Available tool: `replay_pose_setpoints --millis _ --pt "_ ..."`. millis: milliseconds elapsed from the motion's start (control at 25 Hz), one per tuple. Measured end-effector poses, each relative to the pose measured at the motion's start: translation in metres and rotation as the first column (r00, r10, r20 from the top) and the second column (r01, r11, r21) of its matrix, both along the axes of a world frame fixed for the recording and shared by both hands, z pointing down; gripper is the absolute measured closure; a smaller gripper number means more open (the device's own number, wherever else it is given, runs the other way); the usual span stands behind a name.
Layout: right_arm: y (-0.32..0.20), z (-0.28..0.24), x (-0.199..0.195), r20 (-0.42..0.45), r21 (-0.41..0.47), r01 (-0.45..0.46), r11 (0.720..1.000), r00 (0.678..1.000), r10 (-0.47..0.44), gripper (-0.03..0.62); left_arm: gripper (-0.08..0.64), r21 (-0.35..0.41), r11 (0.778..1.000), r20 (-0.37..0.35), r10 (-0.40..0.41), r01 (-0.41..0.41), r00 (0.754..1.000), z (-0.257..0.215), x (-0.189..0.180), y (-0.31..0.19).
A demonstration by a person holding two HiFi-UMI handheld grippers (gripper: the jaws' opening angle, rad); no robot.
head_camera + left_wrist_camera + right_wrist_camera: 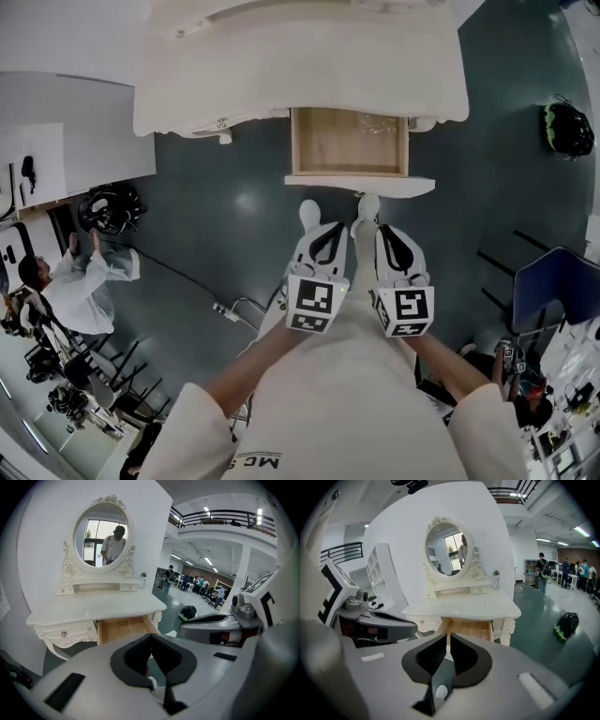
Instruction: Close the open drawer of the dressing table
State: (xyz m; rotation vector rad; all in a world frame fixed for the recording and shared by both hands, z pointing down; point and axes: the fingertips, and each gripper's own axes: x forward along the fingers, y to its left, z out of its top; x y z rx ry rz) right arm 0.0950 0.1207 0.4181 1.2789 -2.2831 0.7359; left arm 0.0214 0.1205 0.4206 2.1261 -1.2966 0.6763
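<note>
Standing here watching: both claws are held out side by side in front of the person, angled down and forward at the white dressing table (300,75). The left claw (151,638) has its jaws pressed together with nothing between them. The right claw (447,639) is the same, pinched tight and empty.

The open drawer (349,141) is straight ahead of the two claws. It's pulled well out from under the tabletop, so you can see its bare wooden bottom. Its white front panel (359,185) is the part nearest the claw tips. The right claw's tip looks like the closer of the two, but neither seems to be touching the panel.

To the left of the open drawer, from the claws' side, there's a small closed drawer (63,633) with a knob. Up beyond the claws, an oval mirror (100,535) in a carved frame stands at the back of the table, with a little bottle (496,579) standing just to its right.

Off to the right of the right claw, a black and green helmet (566,624) lies on the dark floor (206,234), well apart from the table. Way off to the left of the left claw, a person in a white top (84,286) is over by some racks, nowhere near the dressing table.
</note>
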Motion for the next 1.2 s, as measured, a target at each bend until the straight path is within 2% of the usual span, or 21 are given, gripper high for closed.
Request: replay_pose_setpoints --millis 440,640,840,1200 --pt "0.007 0.037 -0.023 -0.039 -0.041 -0.073 0.996 0.997 0.071 0.571 0.551 -0.031 0.999 -0.046 0.012 -0.013 0.999 0.033 -0.005 0.008" --pt "0.010 0.067 -0.023 -0.069 -0.093 -0.128 0.987 0.990 0.122 0.563 0.551 -0.043 0.999 -0.061 0.002 -0.004 0.998 0.050 -0.010 0.010" --pt "0.008 0.090 -0.022 -0.077 -0.134 -0.175 0.975 0.983 0.166 0.548 0.551 -0.045 0.999 -0.039 0.024 -0.025 0.999 0.068 -0.017 0.011" --pt "0.003 0.122 -0.025 -0.108 -0.175 -0.204 0.963 0.976 0.187 0.538 0.551 -0.092 0.995 -0.009 0.023 -0.023 1.000 0.103 -0.025 0.014"
